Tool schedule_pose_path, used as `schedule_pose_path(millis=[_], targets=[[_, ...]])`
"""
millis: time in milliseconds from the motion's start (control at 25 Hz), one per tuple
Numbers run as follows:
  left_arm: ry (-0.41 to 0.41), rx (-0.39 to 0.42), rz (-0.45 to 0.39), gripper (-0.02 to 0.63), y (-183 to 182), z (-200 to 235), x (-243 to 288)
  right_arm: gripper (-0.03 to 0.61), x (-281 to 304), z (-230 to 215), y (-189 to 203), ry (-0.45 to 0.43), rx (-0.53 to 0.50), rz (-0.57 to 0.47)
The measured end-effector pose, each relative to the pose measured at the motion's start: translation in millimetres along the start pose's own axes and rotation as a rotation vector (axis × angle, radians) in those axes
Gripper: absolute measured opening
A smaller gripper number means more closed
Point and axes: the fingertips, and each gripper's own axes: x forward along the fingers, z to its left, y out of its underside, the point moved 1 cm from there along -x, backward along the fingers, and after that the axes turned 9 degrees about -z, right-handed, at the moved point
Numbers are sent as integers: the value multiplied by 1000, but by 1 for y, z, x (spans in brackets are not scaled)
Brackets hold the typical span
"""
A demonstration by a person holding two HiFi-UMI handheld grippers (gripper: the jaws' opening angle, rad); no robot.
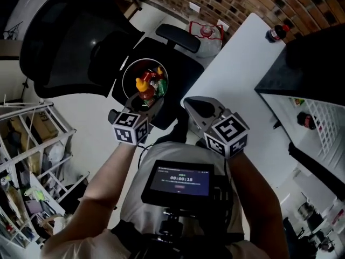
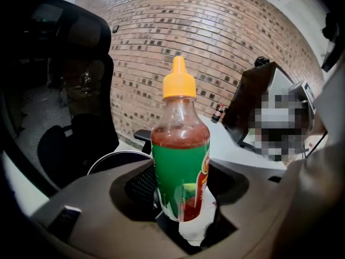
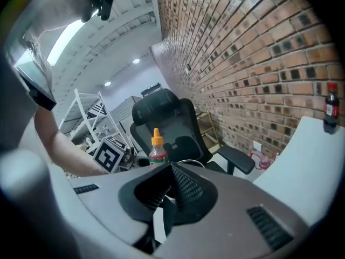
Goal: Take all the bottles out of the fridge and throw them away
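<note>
One sauce bottle (image 2: 180,163) clamped in left gripper (image 2: 182,216) jaws; label print unreadable | right gripper (image 3: 170,186) jaws together, empty

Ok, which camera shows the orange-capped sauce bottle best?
The left gripper view: the sauce bottle stands upright, large and central, with cap and green label clear. The head view shows the bottle small from above, over the bin; the right gripper view shows it small and distant.
</note>
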Motion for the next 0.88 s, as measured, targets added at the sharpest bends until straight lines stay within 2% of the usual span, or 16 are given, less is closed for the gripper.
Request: schedule_pose_path(millis=[280, 400, 560, 640, 760, 880], targets=[[-124, -44, 84, 281, 27, 72, 16, 5, 40, 24, 10, -77, 29, 82], [-105, -98, 157, 281, 41, 97, 38, 3, 48, 29, 17, -77, 54, 100], [-87, -93, 329, 281, 80, 122, 69, 5, 50, 23, 19, -44, 91, 109], [-86, -112, 419, 281, 100, 126, 79, 4, 48, 18, 21, -24, 101, 106], [-37, -198, 505, 281, 128, 122, 97, 5, 47, 6, 25, 11, 104, 79], [-3, -218, 597, 281, 150, 122, 116, 5, 44, -5, 28, 35, 129, 74]])
